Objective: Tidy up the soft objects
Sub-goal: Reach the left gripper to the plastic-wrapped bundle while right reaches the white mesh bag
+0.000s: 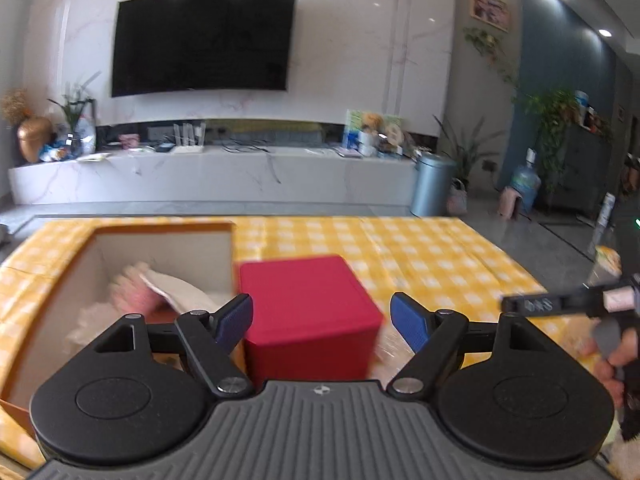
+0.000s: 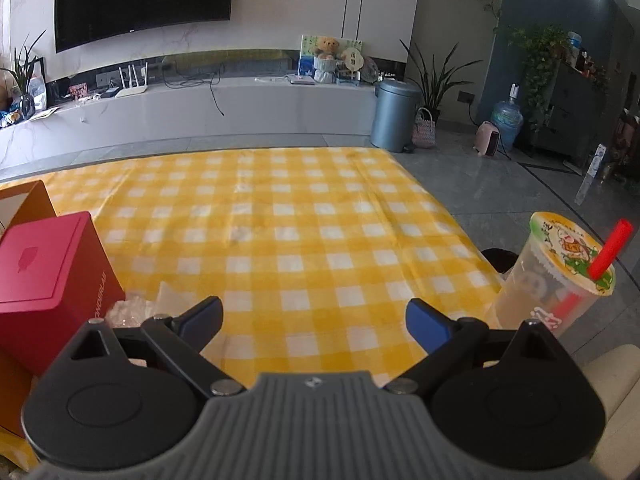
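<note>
Far left on the worktop (image 1: 420, 248), under yellow checked cloth: an open orange box (image 1: 52, 280) holding soft objects (image 1: 160, 292), pink and white, blurred. Just right of it, touching or nearly so: a closed red box (image 1: 304, 304). Above that, the left gripper (image 1: 322, 322), jaws spread wide, holding nothing, red box between the blue pads (image 1: 410, 326). Beside the red box, crumpled clear plastic wrap (image 2: 132, 308) on the cloth. Further right, the right gripper (image 2: 314, 320), jaws wide apart, empty, over bare cloth. At the right edge: a sealed drink cup (image 2: 556, 280) with a red straw (image 2: 610, 248).
</note>
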Tool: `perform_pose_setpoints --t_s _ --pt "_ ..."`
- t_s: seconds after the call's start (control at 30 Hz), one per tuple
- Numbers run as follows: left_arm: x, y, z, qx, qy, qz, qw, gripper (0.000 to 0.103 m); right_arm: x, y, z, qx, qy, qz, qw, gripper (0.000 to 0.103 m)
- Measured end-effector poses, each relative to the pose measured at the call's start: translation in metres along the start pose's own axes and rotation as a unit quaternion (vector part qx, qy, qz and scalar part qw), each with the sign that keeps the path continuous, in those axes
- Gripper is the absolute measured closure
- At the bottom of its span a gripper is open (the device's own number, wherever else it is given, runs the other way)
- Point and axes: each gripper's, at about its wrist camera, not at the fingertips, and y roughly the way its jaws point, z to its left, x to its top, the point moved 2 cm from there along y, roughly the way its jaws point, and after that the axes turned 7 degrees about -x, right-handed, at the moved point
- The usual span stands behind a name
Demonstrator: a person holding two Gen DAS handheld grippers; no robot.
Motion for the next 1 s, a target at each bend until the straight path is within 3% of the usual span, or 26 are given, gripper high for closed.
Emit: perform_pose_setpoints --t_s 0.23,0.6,0.8,1.0 --pt "-0.04 0.027 -0.025 -0.078 0.024 0.04 0.9959 0.008 -0.01 0.022 0.009 0.013 -0.008 0.042 0.999 0.007" --pt "-0.089 0.058 -0.034 -0.067 0.06 0.117 0.9891 0.008 -0.014 0.056 0.013 0.048 0.019 0.098 0.994 0.006" --pt "-0.101 0.069 -0.036 -0.058 0.073 0.136 0.9864 0.008 -0.016 0.071 0.022 0.111 0.049 0.136 0.983 0.006" --pt "-0.095 0.066 -0.029 -0.077 0.06 0.135 0.986 0.008 -0.02 0.06 0.033 0.194 0.055 0.166 0.965 0.006"
